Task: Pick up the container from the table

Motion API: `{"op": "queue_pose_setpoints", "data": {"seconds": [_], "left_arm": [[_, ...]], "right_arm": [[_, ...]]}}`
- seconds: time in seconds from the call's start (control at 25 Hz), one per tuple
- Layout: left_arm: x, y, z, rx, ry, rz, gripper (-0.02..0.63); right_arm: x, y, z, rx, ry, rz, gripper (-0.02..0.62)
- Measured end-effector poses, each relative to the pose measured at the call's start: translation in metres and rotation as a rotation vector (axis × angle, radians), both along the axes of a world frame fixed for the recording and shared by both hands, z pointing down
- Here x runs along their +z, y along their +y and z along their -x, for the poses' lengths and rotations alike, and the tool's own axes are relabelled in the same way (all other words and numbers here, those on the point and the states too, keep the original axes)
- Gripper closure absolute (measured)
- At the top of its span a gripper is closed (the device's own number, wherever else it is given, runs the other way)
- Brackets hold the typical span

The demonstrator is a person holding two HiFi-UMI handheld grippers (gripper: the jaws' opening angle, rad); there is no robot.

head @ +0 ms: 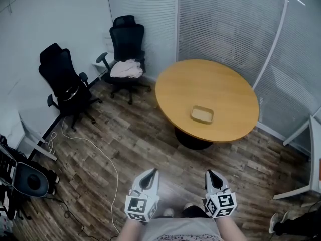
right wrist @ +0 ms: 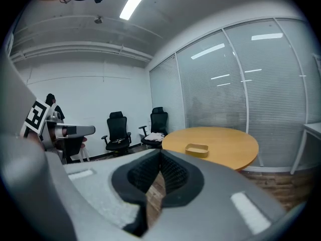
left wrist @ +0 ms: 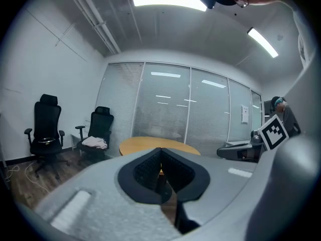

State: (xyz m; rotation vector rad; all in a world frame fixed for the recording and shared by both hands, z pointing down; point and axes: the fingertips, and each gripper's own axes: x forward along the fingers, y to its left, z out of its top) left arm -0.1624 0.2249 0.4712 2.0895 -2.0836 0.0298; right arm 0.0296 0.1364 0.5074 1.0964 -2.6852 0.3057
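Tan shallow container at 6 o'clock on round wooden table, untouched. Left gripper and right gripper low at 6 o'clock, well apart from it, both jaw pairs pressed together, empty.

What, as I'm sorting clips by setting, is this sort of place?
Most likely a small office meeting room: a round wooden table with a shallow container on it, two black office chairs by the wall, and glass partitions with blinds.
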Motion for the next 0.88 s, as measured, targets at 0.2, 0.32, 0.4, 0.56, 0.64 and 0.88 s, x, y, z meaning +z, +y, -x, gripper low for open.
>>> {"op": "queue_pose_setpoints", "data": {"seconds": [0.2, 0.32, 0.4, 0.56, 0.64, 0.88], "left_arm": [[0.006, -0.044, 0.015, -0.018, -0.019, 0.004, 0.598], [0.006, -0.078, 0.023, -0.036, -0.034, 0.005, 0.598], [0.005, -0.107, 0.025, -0.048, -0.048, 0.011, 0.598], [-0.001, -0.168, 0.025, -0.074, -0.066, 0.017, 0.598], [-0.006, -0.199, 0.024, -0.084, -0.062, 0.019, 0.598], [-0.002, -0.289, 0.010, -0.106, -0.060, 0.025, 0.598]], "right_arm": [[0.005, -0.046, 0.017, -0.023, -0.002, -0.023, 0.592], [0.007, -0.084, 0.028, -0.043, -0.013, -0.024, 0.592], [0.007, -0.117, 0.032, -0.055, -0.027, -0.022, 0.592], [0.003, -0.186, 0.035, -0.076, -0.039, -0.010, 0.592], [0.000, -0.221, 0.034, -0.080, -0.045, -0.002, 0.592], [0.006, -0.315, 0.015, -0.071, -0.047, 0.014, 0.592]]}}
